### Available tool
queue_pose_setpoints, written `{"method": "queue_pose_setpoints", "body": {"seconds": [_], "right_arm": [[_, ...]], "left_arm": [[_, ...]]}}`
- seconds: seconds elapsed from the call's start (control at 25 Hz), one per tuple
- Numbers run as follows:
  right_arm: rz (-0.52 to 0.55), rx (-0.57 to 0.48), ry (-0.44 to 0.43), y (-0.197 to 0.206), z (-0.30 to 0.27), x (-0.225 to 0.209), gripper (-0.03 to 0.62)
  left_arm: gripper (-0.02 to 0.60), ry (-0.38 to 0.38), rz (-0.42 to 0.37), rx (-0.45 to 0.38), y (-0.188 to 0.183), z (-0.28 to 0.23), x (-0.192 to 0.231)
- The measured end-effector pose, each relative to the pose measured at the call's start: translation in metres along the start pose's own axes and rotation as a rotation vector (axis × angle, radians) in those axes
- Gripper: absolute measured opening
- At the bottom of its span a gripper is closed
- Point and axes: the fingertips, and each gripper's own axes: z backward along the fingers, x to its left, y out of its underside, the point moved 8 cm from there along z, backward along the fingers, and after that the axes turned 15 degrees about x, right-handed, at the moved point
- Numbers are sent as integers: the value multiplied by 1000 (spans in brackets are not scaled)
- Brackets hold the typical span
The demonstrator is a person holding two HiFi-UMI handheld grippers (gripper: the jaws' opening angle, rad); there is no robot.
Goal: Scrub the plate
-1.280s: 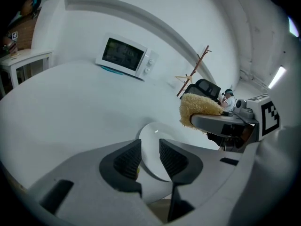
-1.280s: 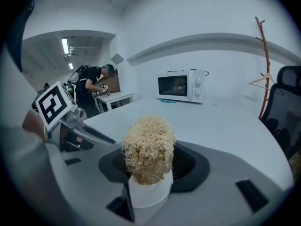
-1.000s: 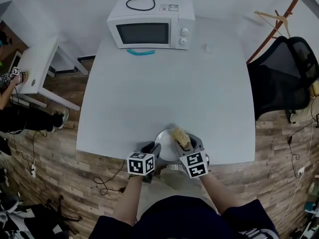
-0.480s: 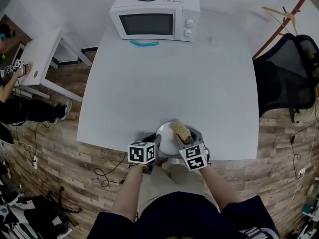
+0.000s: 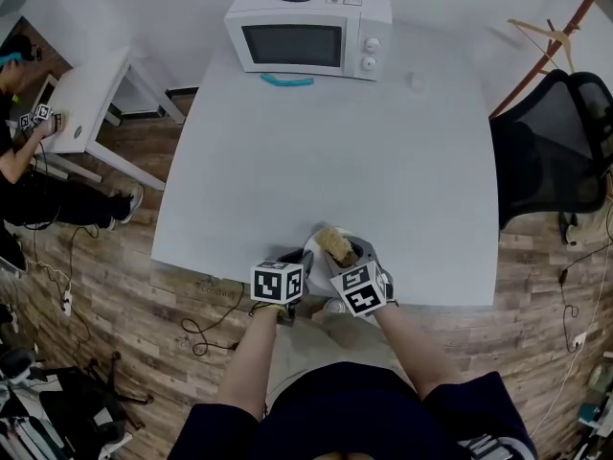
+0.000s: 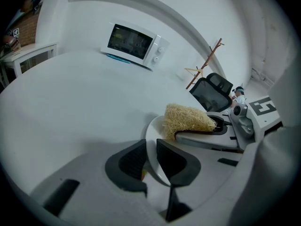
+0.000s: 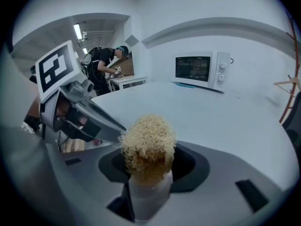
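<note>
straw-coloured scrubber (image 7: pixel 148 142) is clamped in the right gripper (image 7: pixel 148 169) over the plate (image 6: pixel 155 132) at the near edge of the table (image 5: pixel 335 142), and the jaws of the left gripper (image 6: pixel 150 157) have just closed onto its rim, so it looks pinned and ready for scrubbing.

White microwave (image 5: pixel 308 36) at the table's (image 5: pixel 335 171) far end — teal strip (image 5: pixel 286 80) just before it, black chair (image 5: pixel 551 142) beside.

white plate (image 6: pixel 153 126), straw-yellow scrubber (image 6: pixel 188 119), white microwave (image 5: pixel 311 32)
</note>
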Motion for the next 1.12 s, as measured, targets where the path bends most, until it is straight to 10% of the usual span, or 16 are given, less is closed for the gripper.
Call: {"method": "queue_pose_setpoints", "body": {"seconds": [0.56,1.12], "right_arm": [[-5,57,-138,23,7,29,186],[52,106,-51,49,26,13,186]], "left_arm": [[80,-49,-7,-39,2,0,-1],[80,-37,-10,-30,0,-2,0]]}}
